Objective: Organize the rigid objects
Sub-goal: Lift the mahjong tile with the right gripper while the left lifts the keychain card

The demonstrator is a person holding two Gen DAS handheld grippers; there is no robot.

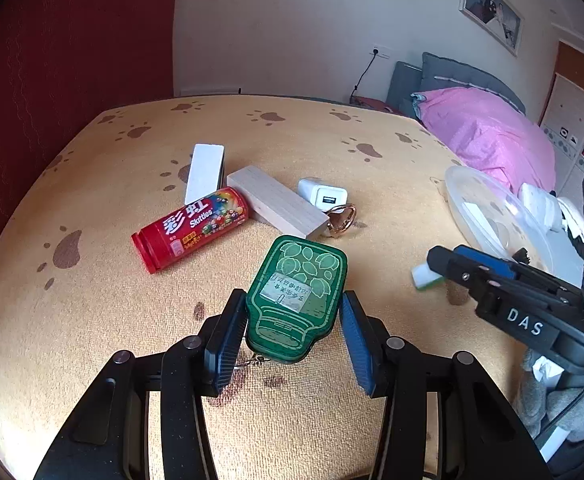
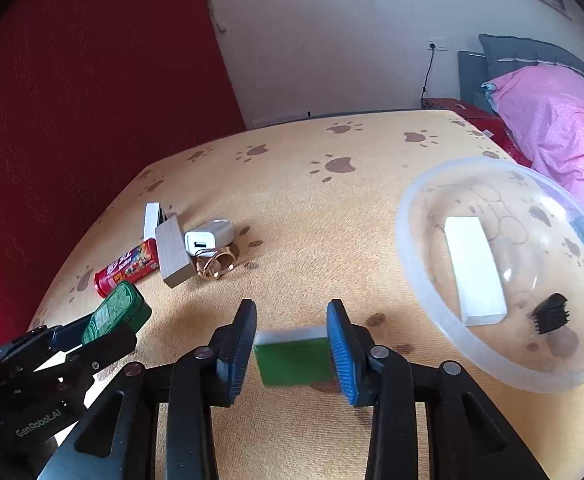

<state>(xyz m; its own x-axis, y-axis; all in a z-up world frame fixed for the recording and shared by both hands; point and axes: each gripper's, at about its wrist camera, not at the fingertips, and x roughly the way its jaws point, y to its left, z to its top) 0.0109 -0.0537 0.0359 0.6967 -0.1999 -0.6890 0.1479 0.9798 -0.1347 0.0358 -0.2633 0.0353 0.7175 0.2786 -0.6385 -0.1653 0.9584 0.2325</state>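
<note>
A: Left gripper (image 1: 293,322), left wrist view, bottom centre of frame. State?

B: Closed on the green tin (image 1: 296,296). Both blue pads sit against its sides, and the tin looks raised off the cloth, tilted away from the camera. A small chain hangs under its near end.

A: Right gripper (image 2: 292,350)?

B: Right wrist view, lower centre. A green and white block (image 2: 293,356) sits between the pads, blurred. The pads touch both of its side edges, so I record it as gripped. In the left wrist view the same gripper enters from the right edge with the block at its tip.

A: Container?

B: Clear plastic bowl (image 2: 415,280), right side of the right wrist view, tipped toward the camera. Inside it: a white block (image 2: 473,270) and a small black ribbed piece (image 2: 551,312).

A: Remaining items on the yellow paw-print cloth (image 1: 331,140)?

B: Clustered at centre left of the left wrist view. Red Skittles tube (image 1: 190,228) lying on its side; wooden block (image 1: 278,202) just right of it, touching; white rectangular piece (image 1: 204,172) behind the tube; white USB charger (image 1: 323,196) beside the wooden block; gold ring clip (image 1: 341,218) in front of the charger, against the block's end.

A: Background?

B: Red curtain (image 1: 72,60) at left, pink bedding (image 1: 487,132) upper right.
</note>
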